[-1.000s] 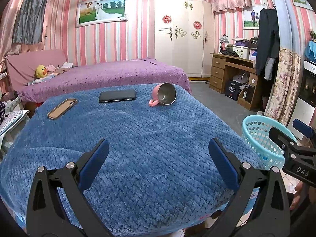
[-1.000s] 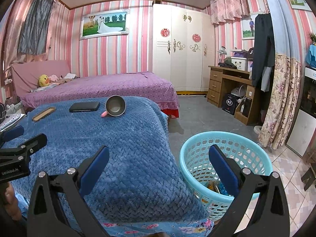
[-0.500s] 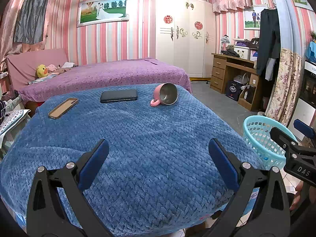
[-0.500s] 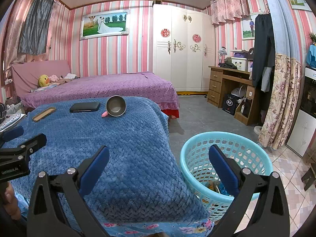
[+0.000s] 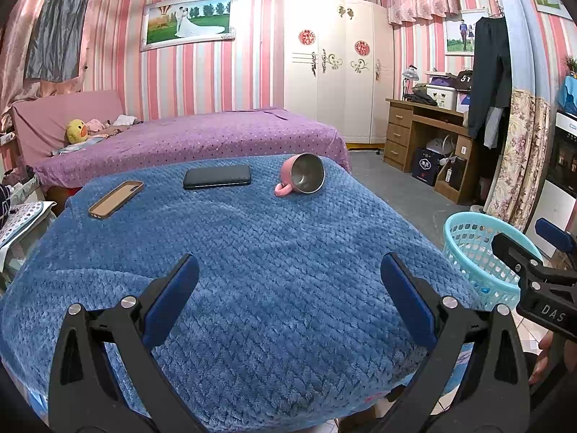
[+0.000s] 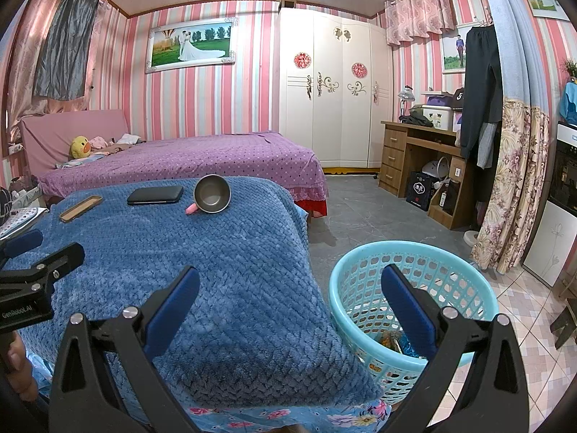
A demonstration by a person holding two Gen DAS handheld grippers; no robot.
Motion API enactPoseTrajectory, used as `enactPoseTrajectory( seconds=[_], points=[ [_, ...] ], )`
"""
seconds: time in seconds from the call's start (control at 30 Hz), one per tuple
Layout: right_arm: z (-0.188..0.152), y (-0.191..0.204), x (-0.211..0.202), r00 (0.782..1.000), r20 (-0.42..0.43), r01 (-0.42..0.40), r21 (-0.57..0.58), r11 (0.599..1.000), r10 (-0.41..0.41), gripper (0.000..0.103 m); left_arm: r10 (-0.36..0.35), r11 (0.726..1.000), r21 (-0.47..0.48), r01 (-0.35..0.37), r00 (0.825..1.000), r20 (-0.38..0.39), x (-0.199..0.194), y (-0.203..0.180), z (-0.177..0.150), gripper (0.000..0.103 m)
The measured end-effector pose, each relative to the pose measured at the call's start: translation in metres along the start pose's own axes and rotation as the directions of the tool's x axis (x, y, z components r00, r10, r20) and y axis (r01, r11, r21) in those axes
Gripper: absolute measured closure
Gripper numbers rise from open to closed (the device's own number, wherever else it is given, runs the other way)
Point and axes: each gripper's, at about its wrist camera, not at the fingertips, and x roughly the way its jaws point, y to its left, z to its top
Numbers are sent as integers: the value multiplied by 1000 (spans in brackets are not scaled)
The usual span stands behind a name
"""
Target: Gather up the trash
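A light blue plastic basket (image 6: 414, 259) stands on the floor right of the blue blanket-covered table (image 6: 223, 274), with colourful wrappers (image 6: 391, 341) at its bottom. In the left wrist view the basket (image 5: 472, 249) shows at the right edge. My left gripper (image 5: 288, 296) hovers open over the near part of the blue blanket (image 5: 252, 252), holding nothing. My right gripper (image 6: 288, 299) is open and empty, straddling the table's right edge and the basket rim. No loose trash shows on the blanket.
A pink mug (image 5: 303, 176) lies on its side at the far end, beside a black phone (image 5: 217, 176) and a brown phone case (image 5: 116, 199). A purple bed (image 5: 202, 137) lies beyond. A wooden desk (image 6: 418, 158) and floral curtain (image 6: 512, 187) stand right.
Both views have drifted only slightly; the mug, phone and case appear a little lower in frame. Both grippers stay open and empty.
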Motion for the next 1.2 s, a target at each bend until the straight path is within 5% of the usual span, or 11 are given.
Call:
enactPoseTrajectory(
  seconds=[1.2],
  points=[
    [-1,1,0,1000,1,0,-1,1000,0,5,3,1000,-1,-3,1000,10,-1,3,3,6]
  ],
)
